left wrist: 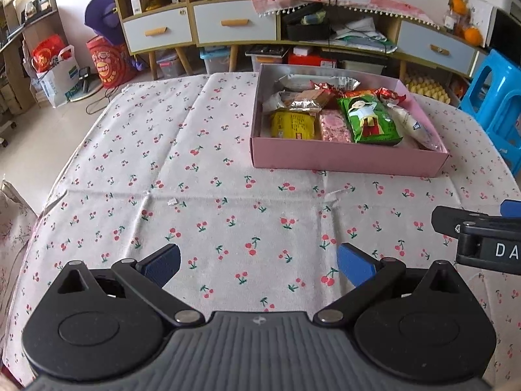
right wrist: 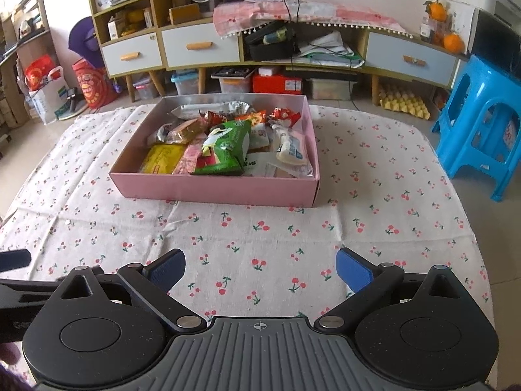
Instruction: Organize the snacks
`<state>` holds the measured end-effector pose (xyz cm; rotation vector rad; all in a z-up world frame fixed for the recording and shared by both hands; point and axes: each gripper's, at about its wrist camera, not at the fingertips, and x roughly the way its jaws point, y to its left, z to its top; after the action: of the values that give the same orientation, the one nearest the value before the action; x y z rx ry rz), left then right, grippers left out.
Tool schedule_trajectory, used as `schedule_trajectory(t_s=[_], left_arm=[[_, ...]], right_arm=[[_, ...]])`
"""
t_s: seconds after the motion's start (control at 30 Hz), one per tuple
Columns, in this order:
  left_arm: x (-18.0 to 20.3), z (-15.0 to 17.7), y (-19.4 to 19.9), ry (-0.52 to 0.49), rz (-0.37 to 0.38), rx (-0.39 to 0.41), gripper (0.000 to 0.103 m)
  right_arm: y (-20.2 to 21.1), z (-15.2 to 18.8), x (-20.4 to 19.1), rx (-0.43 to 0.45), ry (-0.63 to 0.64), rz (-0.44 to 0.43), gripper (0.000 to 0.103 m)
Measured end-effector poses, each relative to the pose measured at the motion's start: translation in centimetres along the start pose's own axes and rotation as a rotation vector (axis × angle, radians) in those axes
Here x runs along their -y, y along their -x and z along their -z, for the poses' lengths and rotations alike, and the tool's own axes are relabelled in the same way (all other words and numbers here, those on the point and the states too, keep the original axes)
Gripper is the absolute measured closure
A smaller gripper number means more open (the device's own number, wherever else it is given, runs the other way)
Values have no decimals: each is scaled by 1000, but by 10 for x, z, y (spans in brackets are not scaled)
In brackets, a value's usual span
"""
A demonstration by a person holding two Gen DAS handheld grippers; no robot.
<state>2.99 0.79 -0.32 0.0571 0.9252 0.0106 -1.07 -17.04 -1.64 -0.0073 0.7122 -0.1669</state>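
**Snacks gathered in the pink box, both grippers empty above the cloth**

The shallow pink cardboard box [right wrist: 215, 190] sits on the cherry-printed white tablecloth [right wrist: 260, 234] toward the table's far edge, well beyond both sets of jaws; its long axis runs side to side across the table, parallel to the far edge; in the left wrist view it lies ahead and to the right, in the right wrist view ahead and slightly left.

Inside, the green snack packet with a cartoon figure [right wrist: 224, 150] lies near the box's front wall with its long axis running front to back, tipped up on the packets beneath; the yellow flat packet [right wrist: 162, 159] sits in the front left corner; the white translucent packet [right wrist: 291, 151] lies along the right wall, pointing front to back; red-wrapped sweets [right wrist: 283, 115] rest toward the back wall.

The left gripper [left wrist: 259, 265] hangs over bare cloth near the table's near edge, jaws spread wide with nothing between them; the right gripper [right wrist: 260, 268] is likewise spread wide and empty, just beside it.
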Motion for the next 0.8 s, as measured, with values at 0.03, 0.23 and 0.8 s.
schedule_trajectory(t_s=[0.03, 0.23, 0.8], left_arm=[[1, 0, 0, 5, 2, -5, 0], [6, -1, 2, 2, -7, 5, 0], [6, -1, 1, 1, -16, 0, 0]], right_arm=[[0, 0, 0, 0, -1, -3, 3], [2, -2, 2, 3, -5, -9, 3], [-1, -1, 2, -5, -6, -3, 3]])
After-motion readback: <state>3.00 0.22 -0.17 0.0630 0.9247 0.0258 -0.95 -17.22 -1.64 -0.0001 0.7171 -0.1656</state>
